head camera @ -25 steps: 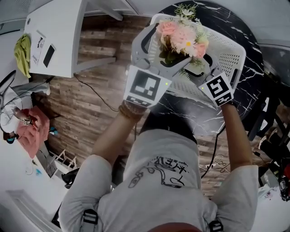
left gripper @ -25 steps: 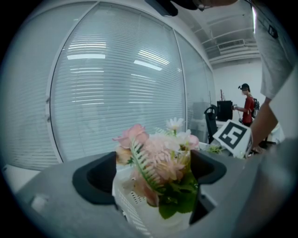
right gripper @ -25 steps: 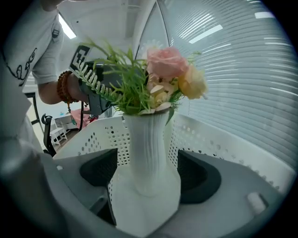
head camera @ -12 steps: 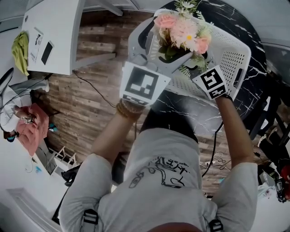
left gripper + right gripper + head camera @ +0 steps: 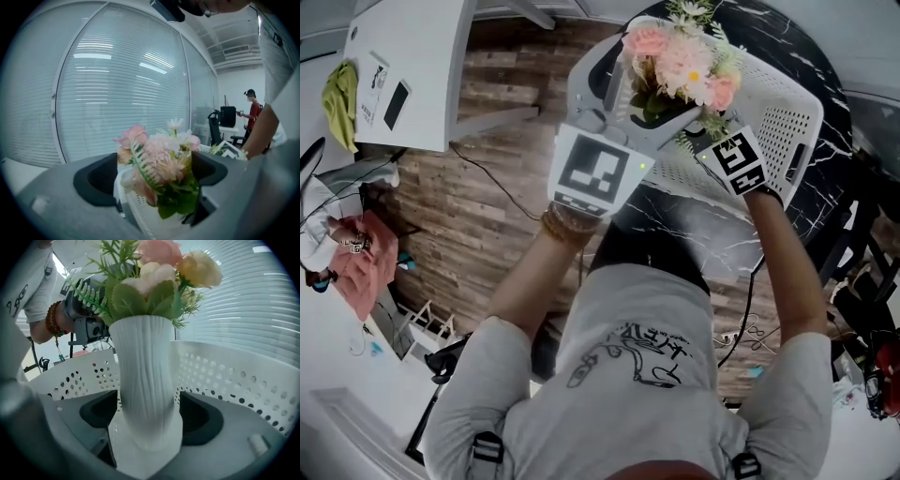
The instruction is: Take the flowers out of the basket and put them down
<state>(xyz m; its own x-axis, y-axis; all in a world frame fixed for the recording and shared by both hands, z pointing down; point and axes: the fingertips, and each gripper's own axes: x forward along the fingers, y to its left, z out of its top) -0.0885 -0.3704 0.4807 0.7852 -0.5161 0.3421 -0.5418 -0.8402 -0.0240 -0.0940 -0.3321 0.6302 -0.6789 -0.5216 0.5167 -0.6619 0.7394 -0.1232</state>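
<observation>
A pink and cream bouquet [image 5: 680, 70] stands in a ribbed white vase [image 5: 147, 390] over the white perforated basket [image 5: 778, 112] on the black marble table [image 5: 694, 234]. My left gripper [image 5: 642, 94] reaches in from the basket's left side. Its jaws press on the blooms and leaves [image 5: 159, 161] from both sides. My right gripper [image 5: 705, 131] comes from the near side, partly hidden under the foliage. In the right gripper view its jaws are shut on the vase's lower body, with the basket wall [image 5: 225, 376] behind. The vase's foot is hidden.
A white desk [image 5: 412, 75] stands on the wood floor at the far left, with a cable trailing from it. Dark chair frames [image 5: 862, 225] crowd the table's right side. A glass wall with blinds faces the left gripper, and a person in red [image 5: 253, 110] stands far off.
Both grippers and the bouquet have shifted a little away from me and upward over the basket. The grips look unchanged.
</observation>
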